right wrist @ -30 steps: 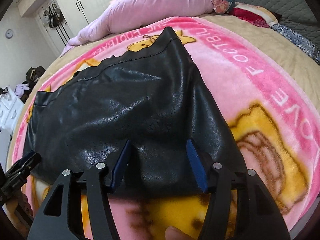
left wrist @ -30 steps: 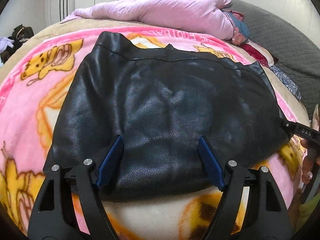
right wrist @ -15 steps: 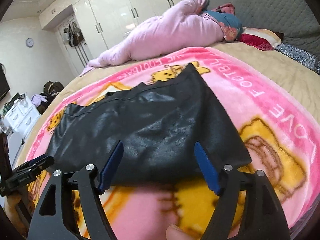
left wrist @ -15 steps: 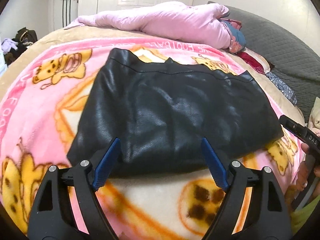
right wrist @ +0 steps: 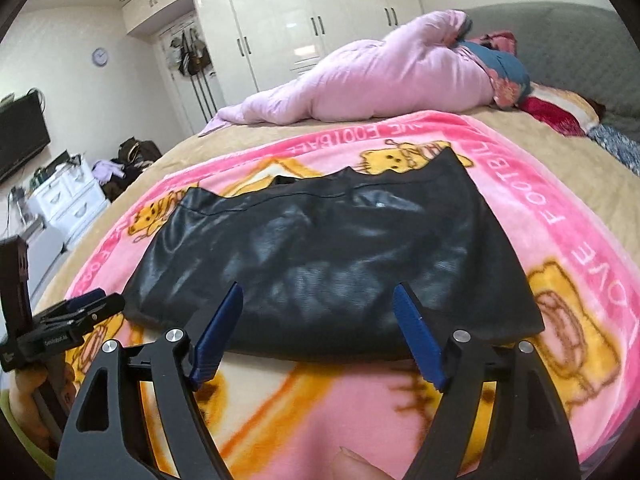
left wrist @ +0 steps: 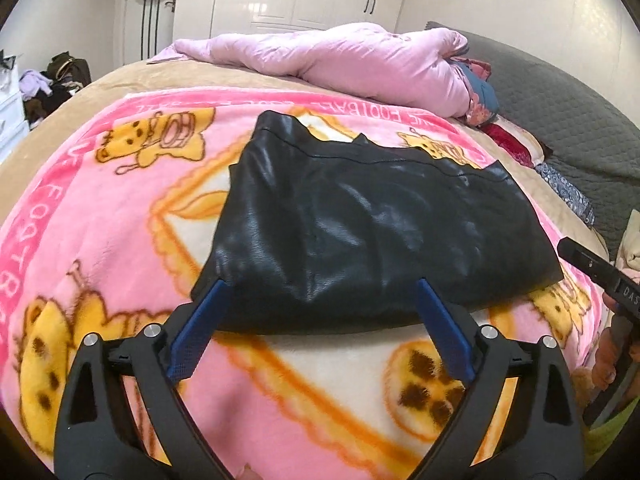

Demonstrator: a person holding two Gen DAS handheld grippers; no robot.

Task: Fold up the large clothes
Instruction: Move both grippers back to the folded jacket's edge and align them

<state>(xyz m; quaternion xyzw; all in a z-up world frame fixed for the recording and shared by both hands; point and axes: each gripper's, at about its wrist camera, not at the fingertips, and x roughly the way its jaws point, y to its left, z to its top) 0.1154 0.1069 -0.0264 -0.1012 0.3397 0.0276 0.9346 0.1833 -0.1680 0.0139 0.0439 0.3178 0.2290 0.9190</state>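
A folded black leather garment point(left wrist: 376, 236) lies flat on a pink cartoon blanket point(left wrist: 100, 240) on the bed; it also shows in the right wrist view point(right wrist: 340, 264). My left gripper point(left wrist: 320, 292) is open and empty, its blue pads level with the garment's near edge, held above it. My right gripper point(right wrist: 320, 294) is open and empty, likewise over the near edge. The right gripper's body shows at the right edge of the left wrist view point(left wrist: 600, 272). The left gripper shows at the left of the right wrist view point(right wrist: 86, 304).
A pink duvet point(left wrist: 352, 64) is bunched at the far side of the bed. Pillows point(right wrist: 560, 116) and a grey headboard point(left wrist: 568, 120) lie to the right. White wardrobes point(right wrist: 312, 28), a drawer unit point(right wrist: 68, 200) and bags point(right wrist: 132, 156) stand beyond the bed.
Both grippers have pulled back and up from the garment's near edge. The garment now looks farther off and lies still.
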